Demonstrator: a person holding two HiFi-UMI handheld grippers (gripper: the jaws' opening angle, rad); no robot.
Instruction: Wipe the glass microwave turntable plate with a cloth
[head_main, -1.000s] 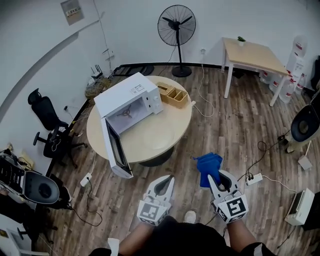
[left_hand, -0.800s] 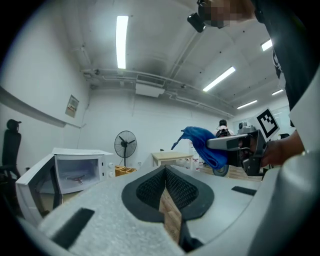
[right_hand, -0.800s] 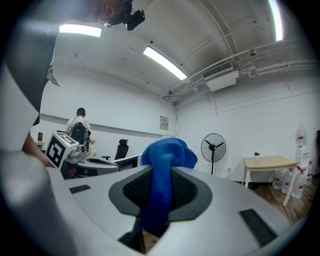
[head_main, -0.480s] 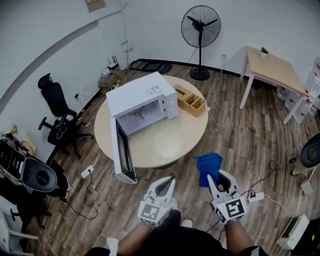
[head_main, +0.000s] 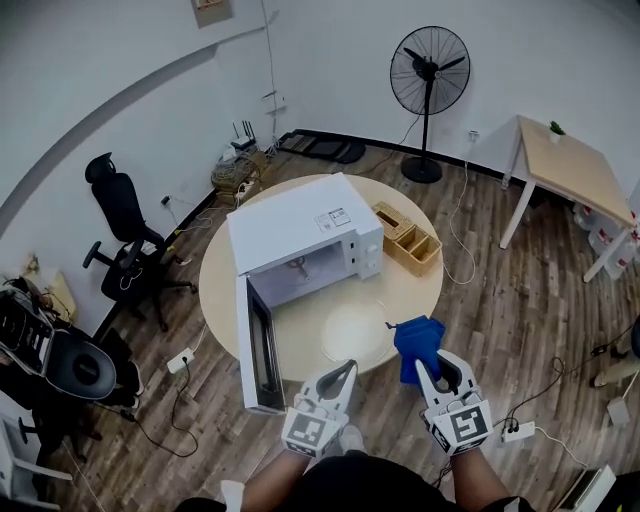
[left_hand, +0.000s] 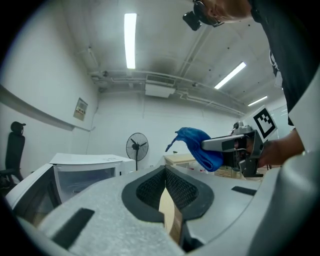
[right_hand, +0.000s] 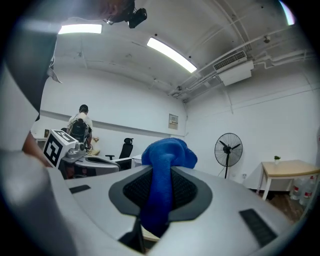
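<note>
The clear glass turntable plate (head_main: 356, 331) lies flat on the round table (head_main: 420, 285), in front of the white microwave (head_main: 305, 235). My right gripper (head_main: 437, 364) is shut on a blue cloth (head_main: 418, 343), which bunches above the jaws over the table's near edge, right of the plate. The cloth (right_hand: 166, 165) drapes between the jaws in the right gripper view. My left gripper (head_main: 340, 372) is shut with nothing in it, held just short of the table's front edge. From the left gripper view the cloth (left_hand: 200, 145) shows to the right.
The microwave door (head_main: 252, 340) hangs open toward me at the table's left front. A wooden organizer box (head_main: 407, 240) sits at the table's right. A standing fan (head_main: 430, 70), a black office chair (head_main: 125, 225) and a side table (head_main: 570, 165) stand around. Cables cross the wood floor.
The view has closed in on the round table. Both grippers now sit at its front edge, and the cloth is over the tabletop beside the plate. The jaws are as before.
</note>
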